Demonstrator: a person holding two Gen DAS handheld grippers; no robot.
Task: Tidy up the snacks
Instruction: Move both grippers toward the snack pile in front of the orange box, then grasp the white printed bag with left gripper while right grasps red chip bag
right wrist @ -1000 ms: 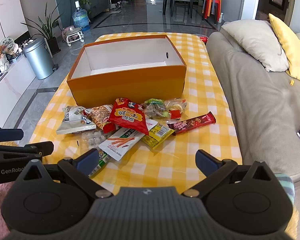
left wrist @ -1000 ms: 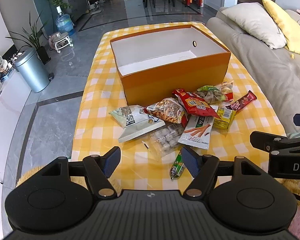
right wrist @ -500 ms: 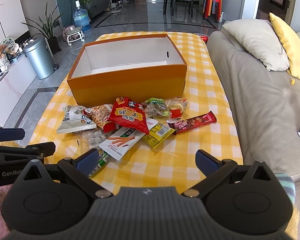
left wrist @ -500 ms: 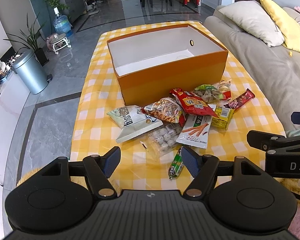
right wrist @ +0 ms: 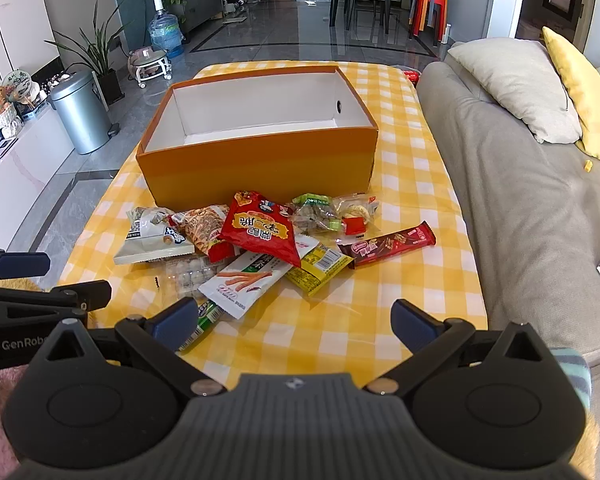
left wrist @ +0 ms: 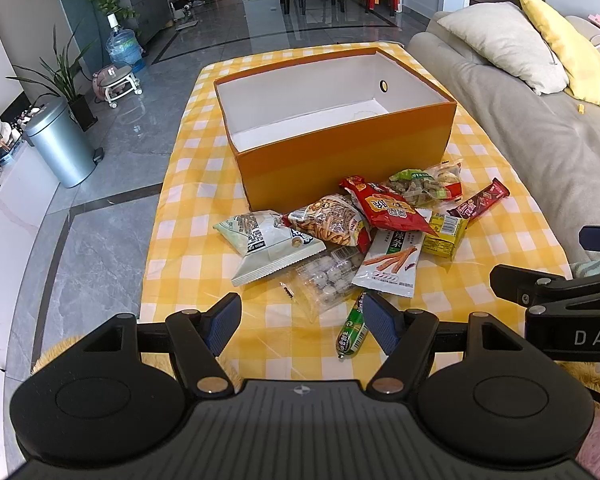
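Snack packets lie heaped on the checked tablecloth (left wrist: 188, 248) toward the table's near edge, just in front of the open orange box (left wrist: 348, 148), whose near wall hides part of its white floor. In the heap the red bag (right wrist: 260, 228) overlaps a white stick-snack packet (right wrist: 244, 280) and a clear packet (left wrist: 328, 276) with contents too blurred to read; the green sausage (left wrist: 352, 336) is partly hidden behind a finger. Left gripper (left wrist: 300, 322) and right gripper (right wrist: 296, 320) both hang wide open over the near edge, holding nothing.
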